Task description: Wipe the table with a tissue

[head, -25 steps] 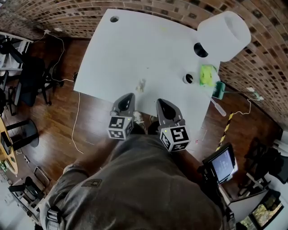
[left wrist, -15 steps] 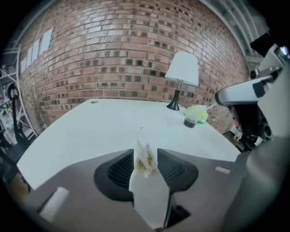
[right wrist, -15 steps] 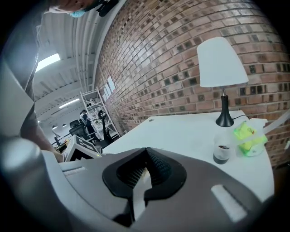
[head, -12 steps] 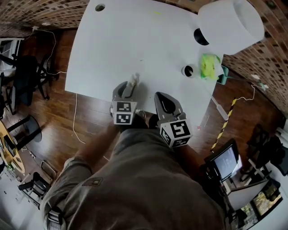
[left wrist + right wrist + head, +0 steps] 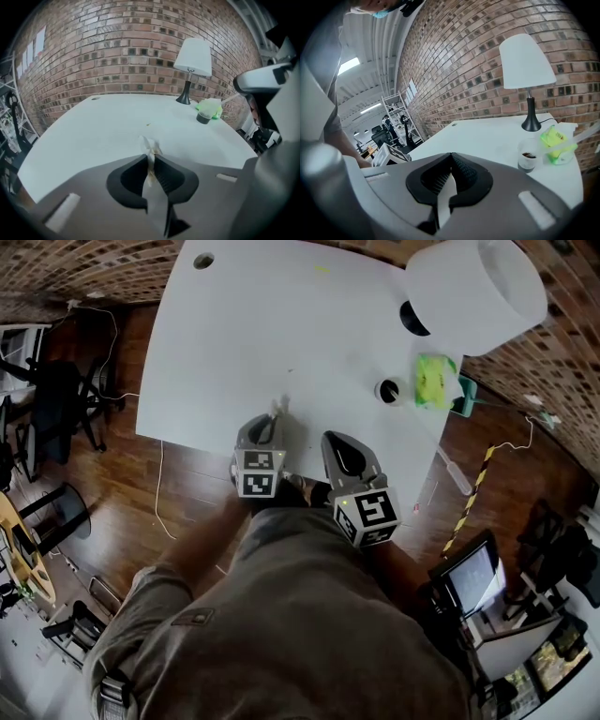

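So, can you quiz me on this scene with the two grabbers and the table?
1. What is between the jaws of the left gripper? A. a cup B. a tissue C. nothing
2. True or false: the lamp stands on the floor.
3. Which gripper holds nothing?
Key: 1. B; the jaws are closing on it. 2. False; it stands on the table. 3. The right gripper, jaws together.

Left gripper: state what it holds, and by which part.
The left gripper is closing its jaws on the tissue, pinched by one end; the rest pokes out past the tips.
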Available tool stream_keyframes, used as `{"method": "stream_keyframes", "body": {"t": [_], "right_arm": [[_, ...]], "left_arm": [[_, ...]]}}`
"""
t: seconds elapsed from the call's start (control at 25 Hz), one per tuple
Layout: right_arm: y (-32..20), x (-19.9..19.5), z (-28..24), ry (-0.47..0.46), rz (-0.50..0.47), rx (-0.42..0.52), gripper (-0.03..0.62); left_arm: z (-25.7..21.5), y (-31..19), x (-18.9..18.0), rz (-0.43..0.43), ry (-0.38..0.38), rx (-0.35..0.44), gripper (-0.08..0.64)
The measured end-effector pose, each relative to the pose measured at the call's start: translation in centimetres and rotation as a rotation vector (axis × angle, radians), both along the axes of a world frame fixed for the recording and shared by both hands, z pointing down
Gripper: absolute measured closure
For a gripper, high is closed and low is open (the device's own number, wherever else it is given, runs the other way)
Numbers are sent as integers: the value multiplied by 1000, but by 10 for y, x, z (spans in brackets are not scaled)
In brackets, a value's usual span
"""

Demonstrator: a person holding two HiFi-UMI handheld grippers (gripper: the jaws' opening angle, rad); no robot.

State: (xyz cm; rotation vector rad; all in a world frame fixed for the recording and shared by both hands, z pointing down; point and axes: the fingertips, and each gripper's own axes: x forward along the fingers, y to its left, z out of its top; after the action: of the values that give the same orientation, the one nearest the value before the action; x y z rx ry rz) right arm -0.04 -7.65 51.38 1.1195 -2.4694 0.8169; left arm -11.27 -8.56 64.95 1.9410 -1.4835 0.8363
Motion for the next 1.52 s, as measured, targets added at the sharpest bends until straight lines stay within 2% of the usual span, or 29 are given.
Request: {"method": "stream_keyframes", "body": {"t": [0.32,0.52,0.8,0.96,1.28,1.52], "right_arm": [[-14,7,-12,-43,-15,37,581],[-24,12,-13,-51,16,34,581],[-39,19,-8,-6,111,25,581],[-43,26,-8,26,159,12,581],[-51,39,-7,35,246,2,581],[-50,43,-6,40,272,6,581]], "left_arm": [[-31,-30,-5,-33,-10,69,515],[-42,-54,-3,-35,-1,94,517],[-21,-87,-9,10,14,56,518],[-3,-97,-3,53,28,9,518],[5,-106,16,126,35,-14,520],[5,-107,50,211,63,-29,520]]}}
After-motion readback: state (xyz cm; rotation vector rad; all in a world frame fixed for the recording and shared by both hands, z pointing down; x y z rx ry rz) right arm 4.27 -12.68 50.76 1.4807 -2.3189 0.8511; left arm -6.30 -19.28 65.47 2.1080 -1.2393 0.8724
